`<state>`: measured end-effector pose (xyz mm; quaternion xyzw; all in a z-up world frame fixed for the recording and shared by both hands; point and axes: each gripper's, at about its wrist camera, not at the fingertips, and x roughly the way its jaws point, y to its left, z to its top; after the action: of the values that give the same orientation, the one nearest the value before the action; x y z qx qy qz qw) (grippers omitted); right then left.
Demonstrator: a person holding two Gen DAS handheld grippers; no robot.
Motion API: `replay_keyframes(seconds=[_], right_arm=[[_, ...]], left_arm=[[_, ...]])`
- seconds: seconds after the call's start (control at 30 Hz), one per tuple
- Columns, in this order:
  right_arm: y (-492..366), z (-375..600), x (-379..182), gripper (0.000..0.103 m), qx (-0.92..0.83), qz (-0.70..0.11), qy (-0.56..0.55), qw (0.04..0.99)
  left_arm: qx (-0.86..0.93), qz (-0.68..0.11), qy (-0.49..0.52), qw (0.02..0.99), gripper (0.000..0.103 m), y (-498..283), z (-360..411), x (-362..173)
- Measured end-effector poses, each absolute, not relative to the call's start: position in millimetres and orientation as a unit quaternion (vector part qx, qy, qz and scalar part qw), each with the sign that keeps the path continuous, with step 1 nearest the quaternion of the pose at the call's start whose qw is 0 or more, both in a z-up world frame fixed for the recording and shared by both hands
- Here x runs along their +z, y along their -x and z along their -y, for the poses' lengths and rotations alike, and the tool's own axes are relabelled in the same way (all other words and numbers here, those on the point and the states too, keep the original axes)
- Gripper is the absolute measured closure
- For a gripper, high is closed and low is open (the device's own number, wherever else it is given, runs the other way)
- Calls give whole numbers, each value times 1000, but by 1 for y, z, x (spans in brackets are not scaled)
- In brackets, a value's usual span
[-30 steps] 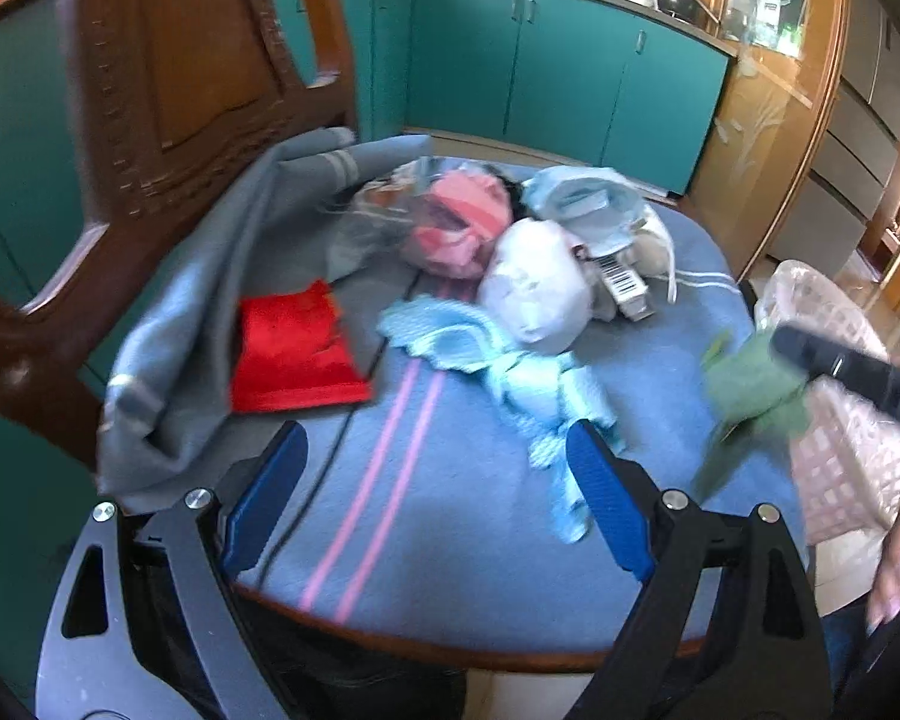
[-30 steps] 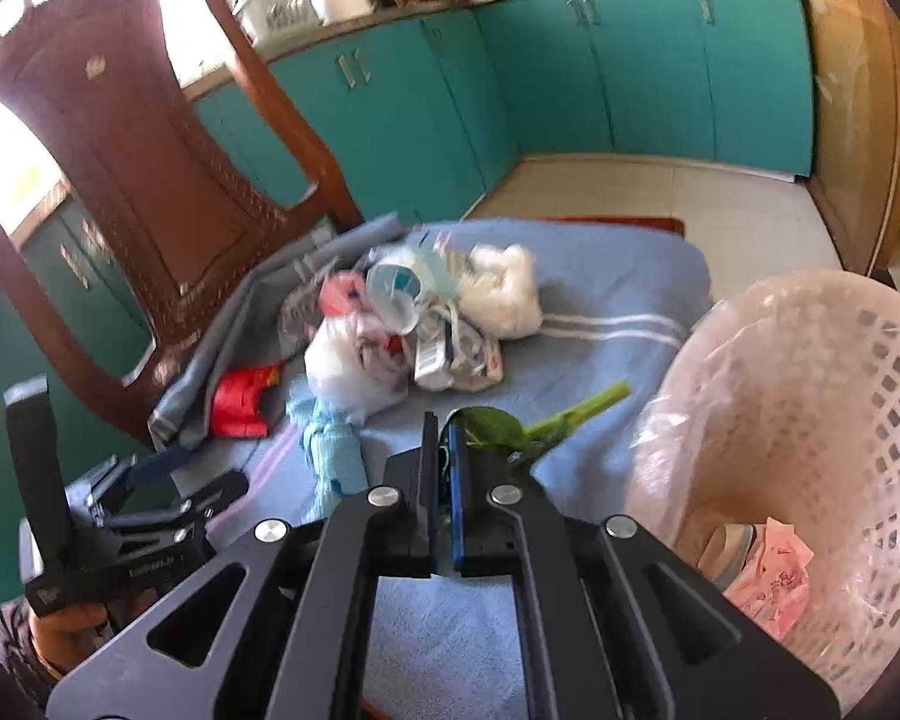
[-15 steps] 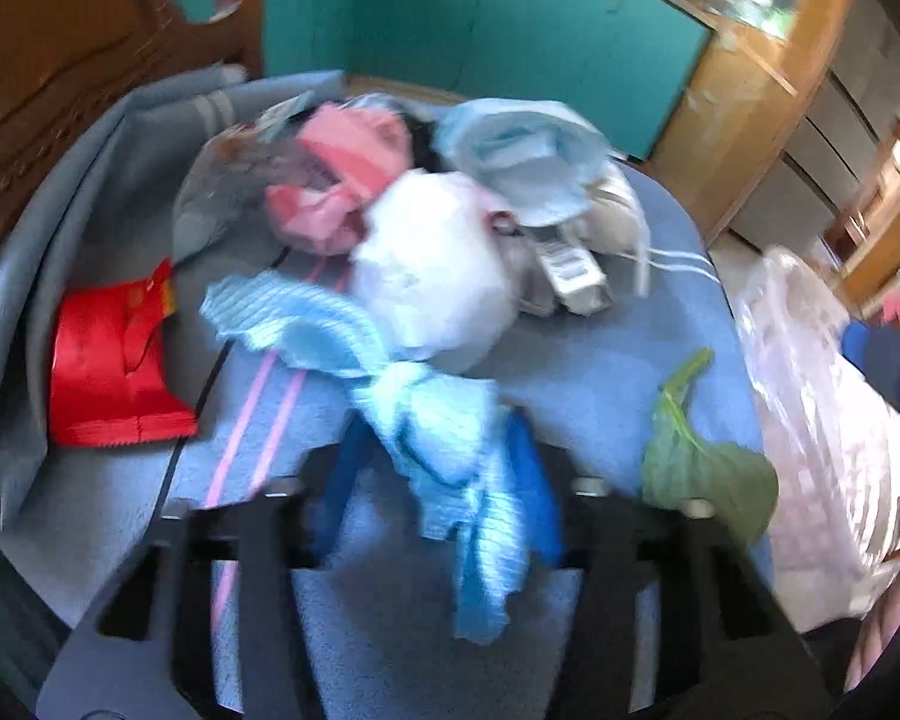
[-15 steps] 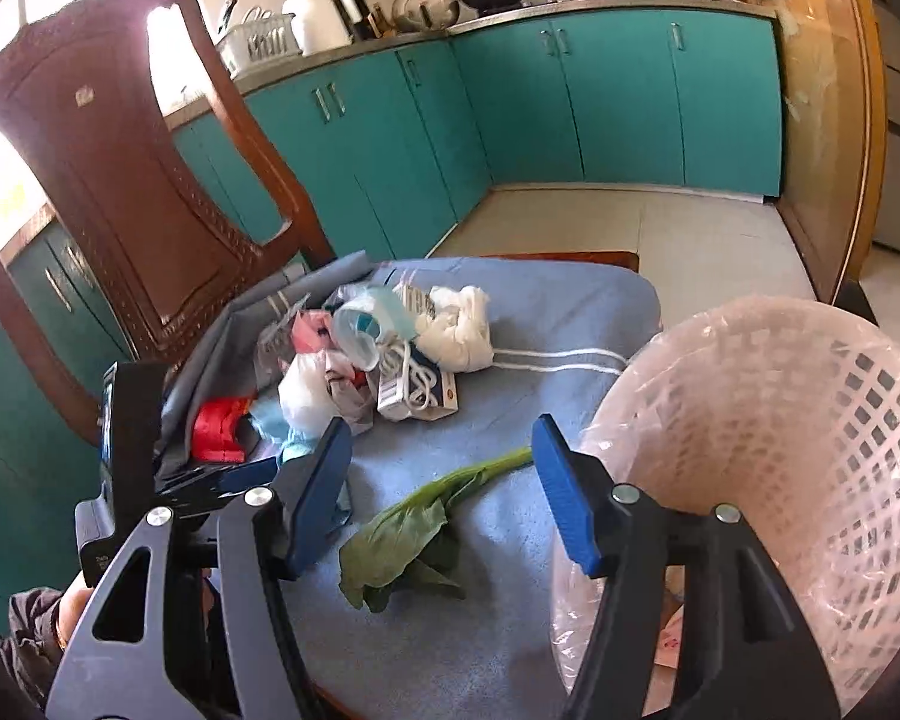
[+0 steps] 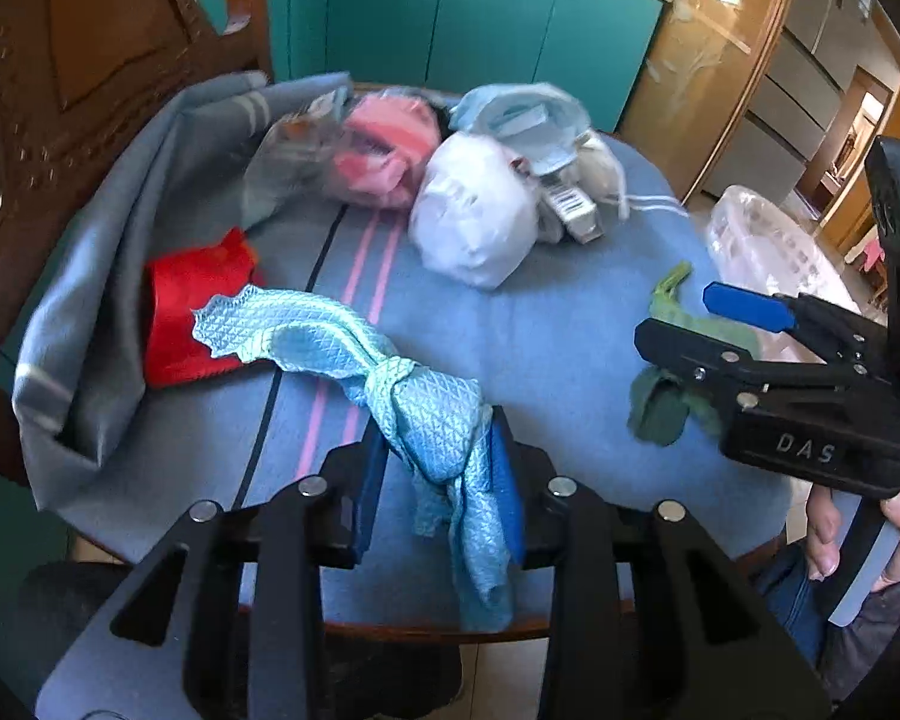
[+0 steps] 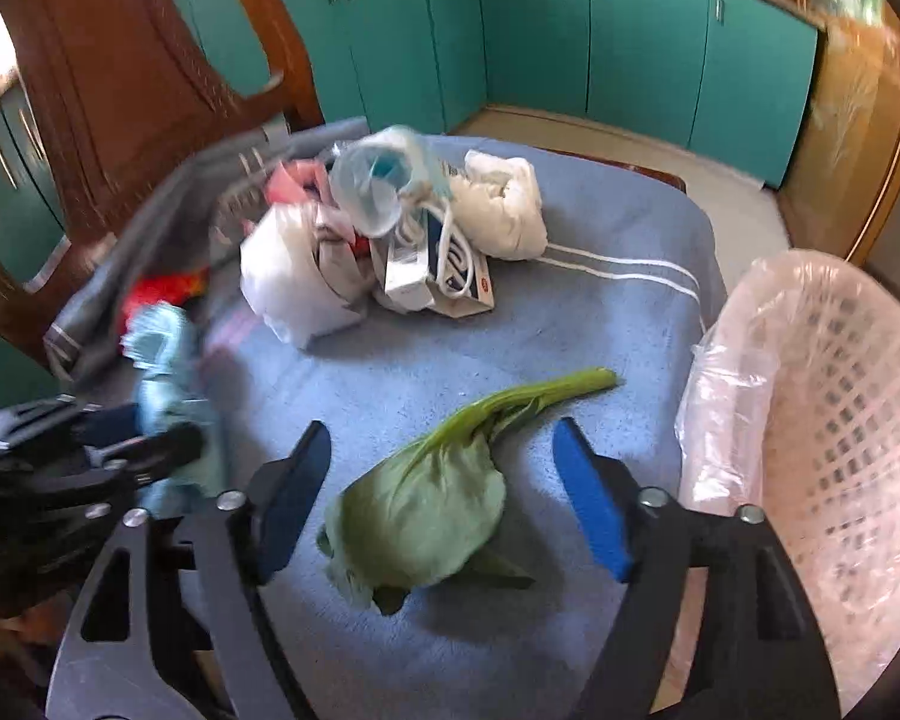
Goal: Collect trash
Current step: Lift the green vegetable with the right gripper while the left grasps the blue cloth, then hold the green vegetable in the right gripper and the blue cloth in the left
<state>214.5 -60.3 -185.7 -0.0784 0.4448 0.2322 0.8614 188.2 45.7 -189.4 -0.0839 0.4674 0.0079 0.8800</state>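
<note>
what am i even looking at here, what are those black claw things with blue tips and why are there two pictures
Those claws are two hand-held grippers, one in each of a person's hands, each with a small wide-angle camera looking out along its fingers. That gives two pictures of one moment.

The left wrist view looks over the left gripper. Its jaws are closing on a light blue cloth, which sits between the blue pads.

The right wrist view looks over the right gripper. Its jaws are opening, and a green leaf lies between them on the blue tablecloth, not gripped.

Also on the table: a red wrapper, a white bag and a small carton in a heap of rubbish. A pink basket lined with plastic stands at the table's edge.
</note>
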Motion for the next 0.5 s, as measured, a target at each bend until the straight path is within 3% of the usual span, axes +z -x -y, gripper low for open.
replay_keyframes(seconds=[0.2, 0.27, 0.4, 0.5], right_arm=[[-213, 41, -199, 27, 238, -449, 114, 854], [-214, 41, -204, 29, 234, -456, 115, 851], [-216, 43, -206, 42, 230, -458, 114, 851], [-216, 47, -204, 63, 232, -456, 105, 853]], left_arm=[[16, -467, 102, 878, 59, -187, -52, -193], [21, -466, 105, 878, 50, -186, -53, -192], [29, -464, 117, 878, 44, -184, -57, -193], [34, -462, 117, 878, 42, -183, -58, -192]])
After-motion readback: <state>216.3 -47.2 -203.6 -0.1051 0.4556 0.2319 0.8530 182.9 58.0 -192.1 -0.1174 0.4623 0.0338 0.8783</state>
